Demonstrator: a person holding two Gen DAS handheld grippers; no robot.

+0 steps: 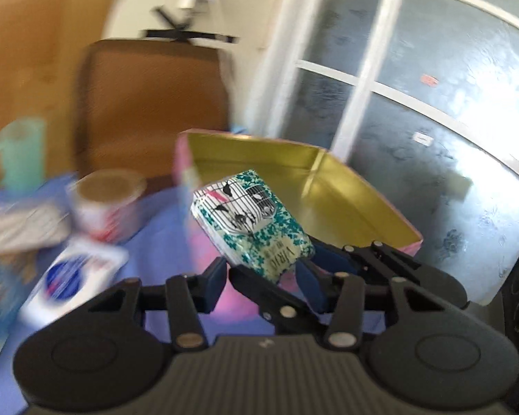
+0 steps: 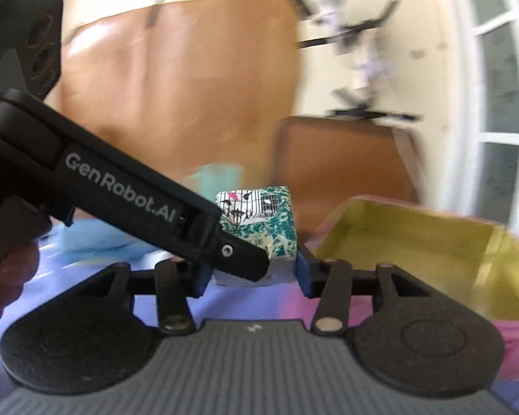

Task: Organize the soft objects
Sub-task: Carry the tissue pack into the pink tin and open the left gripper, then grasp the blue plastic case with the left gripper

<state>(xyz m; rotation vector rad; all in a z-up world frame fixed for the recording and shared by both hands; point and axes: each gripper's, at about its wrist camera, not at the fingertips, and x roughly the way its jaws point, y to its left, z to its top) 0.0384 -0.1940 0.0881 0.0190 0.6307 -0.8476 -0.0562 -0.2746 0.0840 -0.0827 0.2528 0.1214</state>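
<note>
Left wrist view: left gripper [image 1: 263,285] low in frame, blue pads apart, with the lower end of a teal-flowered tissue pack [image 1: 252,221] tilted up between them; whether those pads actually press the pack cannot be told (a black finger from the other tool crosses in front); pack raised clear of the lilac-blue cloth [image 1: 162,228], just ahead of the fingertips; beyond the pack and off to the right of the gripper, an open pink tin [image 1: 328,186] with a bare gold inside; off to the left of the gripper, blurred, a white packet with a blue disc [image 1: 72,276], a red-and-white round tub [image 1: 107,204] and a mint-green cup [image 1: 20,152]; farther ahead, a brown chair [image 1: 148,103].

Right wrist view: right gripper [image 2: 252,275] closed against both sides of the same pack, held straight ahead between its blue pads; a finger of the left gripper, lettered "GenRobot.AI", reaching in from the left and overlapping the pack's near face; tin ahead and to the right of this gripper, close beside the pack.
</note>
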